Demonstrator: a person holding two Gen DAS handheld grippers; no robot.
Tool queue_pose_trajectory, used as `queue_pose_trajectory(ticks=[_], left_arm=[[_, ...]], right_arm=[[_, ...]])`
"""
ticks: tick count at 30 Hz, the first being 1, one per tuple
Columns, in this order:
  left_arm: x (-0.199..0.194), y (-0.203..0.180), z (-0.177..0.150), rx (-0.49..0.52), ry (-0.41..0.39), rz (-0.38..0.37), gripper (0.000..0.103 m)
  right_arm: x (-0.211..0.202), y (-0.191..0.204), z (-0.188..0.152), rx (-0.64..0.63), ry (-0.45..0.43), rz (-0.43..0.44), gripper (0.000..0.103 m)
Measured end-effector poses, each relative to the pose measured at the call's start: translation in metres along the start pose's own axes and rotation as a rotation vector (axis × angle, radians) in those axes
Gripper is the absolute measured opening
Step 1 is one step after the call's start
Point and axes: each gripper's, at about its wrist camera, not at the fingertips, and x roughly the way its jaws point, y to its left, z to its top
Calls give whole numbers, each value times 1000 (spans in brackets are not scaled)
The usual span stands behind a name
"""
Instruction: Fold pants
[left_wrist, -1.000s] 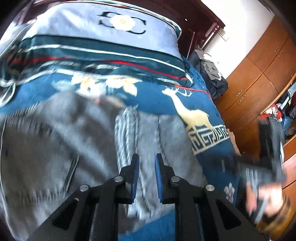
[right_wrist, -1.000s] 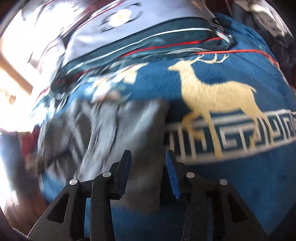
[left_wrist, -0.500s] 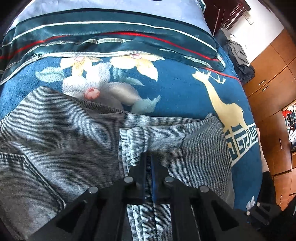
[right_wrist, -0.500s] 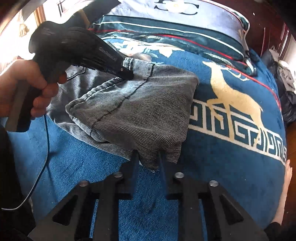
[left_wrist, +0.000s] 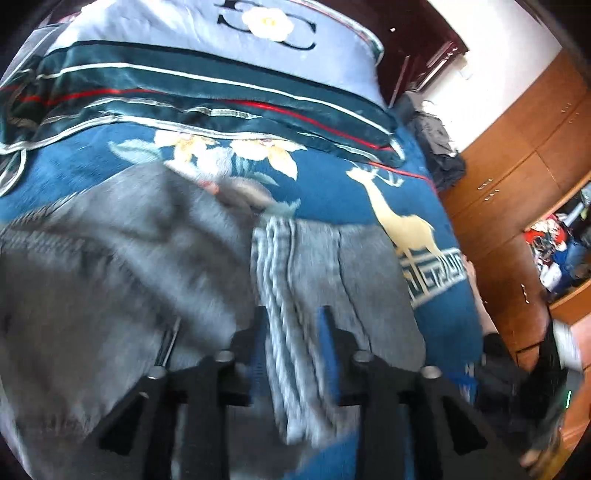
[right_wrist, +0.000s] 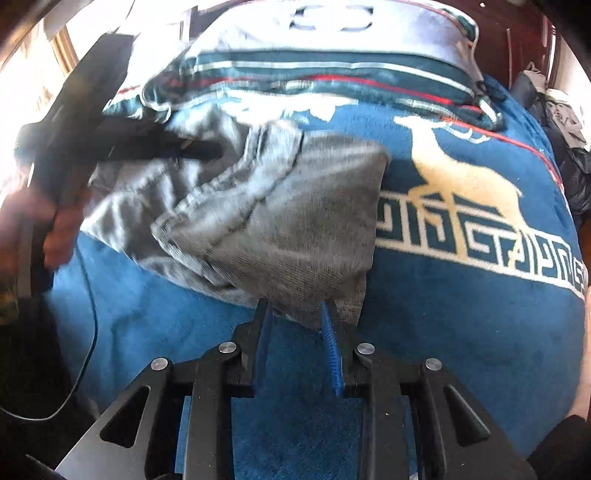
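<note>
Your pants (right_wrist: 266, 221) lie bunched on the blue blanket (right_wrist: 461, 314), the folded bundle toward 11 o'clock of your right gripper (right_wrist: 295, 314). Its jaws are opening, with the near hem corner between them and the pads not visibly pressing. Your left gripper (left_wrist: 291, 332) is opening too, straddling the ribbed waistband (left_wrist: 277, 266) at 12 o'clock without clamping it. If you lift away now, loose cloth could catch on a pad and drag the fold open; the thick layers may also spring apart unpressed
</note>
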Motion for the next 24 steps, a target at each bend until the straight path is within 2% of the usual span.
queue_pose_trajectory(ticks=[1,6,10,13,15,17,20,21,22,23,24], left_arm=[[-6,1,-8,6,-1,-7,41],[0,-7,-33,-2,50,-16,41],[22,-14,-50,35,105,74,43],[26,-11,-54,35,85,78,44],[22,-12,-51,29,90,69,43],[10,-8,-49,0,85,26,43],[-26,4,-42,-40,27,18,43],[-41,12,-40,-58,3,29,50],[-56,20,-38,-77,-21,46,65],[-70,29,-37,-98,-47,76,74],[-88,40,-36,-121,-80,123,89]], right_arm=[[-4,-1,3,12,-21,1,26],[6,-8,33,103,-41,2,27],[37,-3,50,139,25,-8,27],[66,5,46,81,91,-71,28],[63,6,47,83,90,-78,28],[53,4,51,121,79,-66,28],[33,12,53,111,26,-45,28],[28,20,54,87,12,-39,28],[23,30,55,60,1,-27,29],[20,38,56,37,-6,-13,32],[17,52,57,0,-14,10,34]])
